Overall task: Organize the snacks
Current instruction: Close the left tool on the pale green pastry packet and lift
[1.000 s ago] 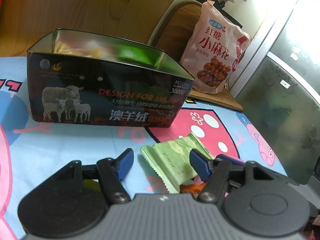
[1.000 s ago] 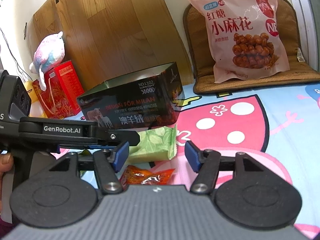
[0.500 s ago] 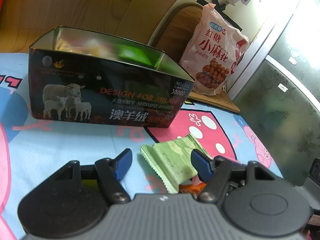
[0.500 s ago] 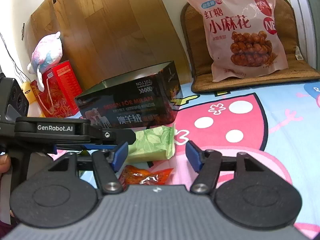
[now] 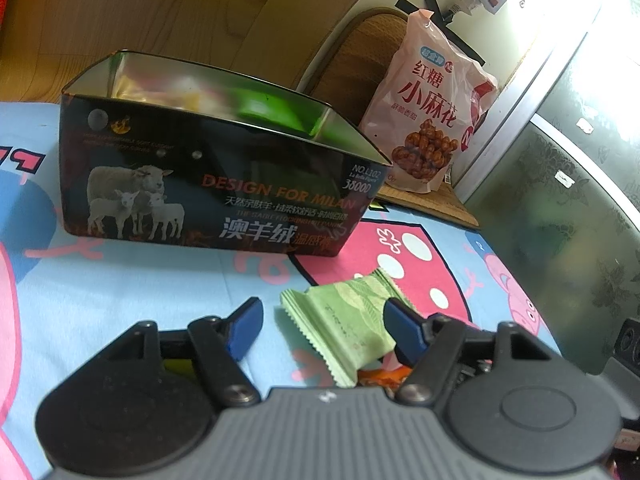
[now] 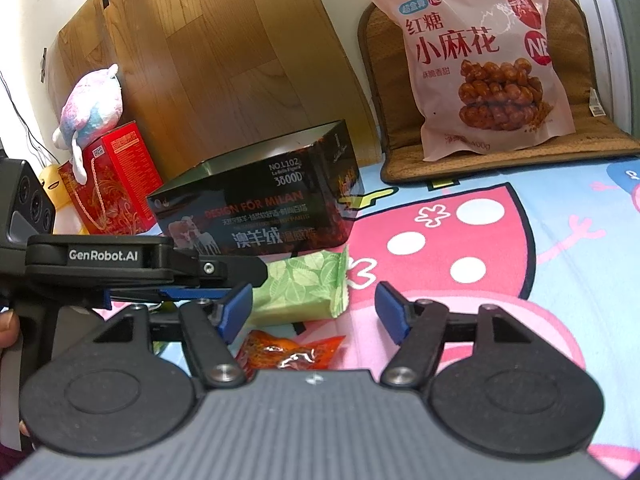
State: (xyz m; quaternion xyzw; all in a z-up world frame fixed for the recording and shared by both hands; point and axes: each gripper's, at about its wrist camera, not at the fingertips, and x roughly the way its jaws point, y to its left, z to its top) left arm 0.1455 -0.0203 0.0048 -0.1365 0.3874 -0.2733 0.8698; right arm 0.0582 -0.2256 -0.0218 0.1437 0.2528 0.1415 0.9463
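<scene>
A green snack packet (image 5: 340, 328) lies flat on the cartoon-print cloth, between the open fingers of my left gripper (image 5: 324, 320). It also shows in the right wrist view (image 6: 304, 288). An orange-red snack packet (image 6: 288, 350) lies just in front of it, between the open fingers of my right gripper (image 6: 316, 312). A dark open tin box (image 5: 208, 184) with sheep and "DESIGN FOR MILAN" print stands behind, with snacks inside; it also shows in the right wrist view (image 6: 256, 216). The left gripper's body (image 6: 120, 260) sits to the left in the right wrist view.
A large pink bag of fried dough twists (image 6: 480, 64) leans on a brown cushion (image 6: 600, 136) at the back. A red gift bag (image 6: 112, 184) with a plush toy (image 6: 92, 108) stands at the far left. A wooden board (image 6: 224, 60) leans on the wall.
Both grippers have moved slightly; the left wrist view has drifted a little so the tin sits lower and further right. Both stay open and the packets have not moved.
</scene>
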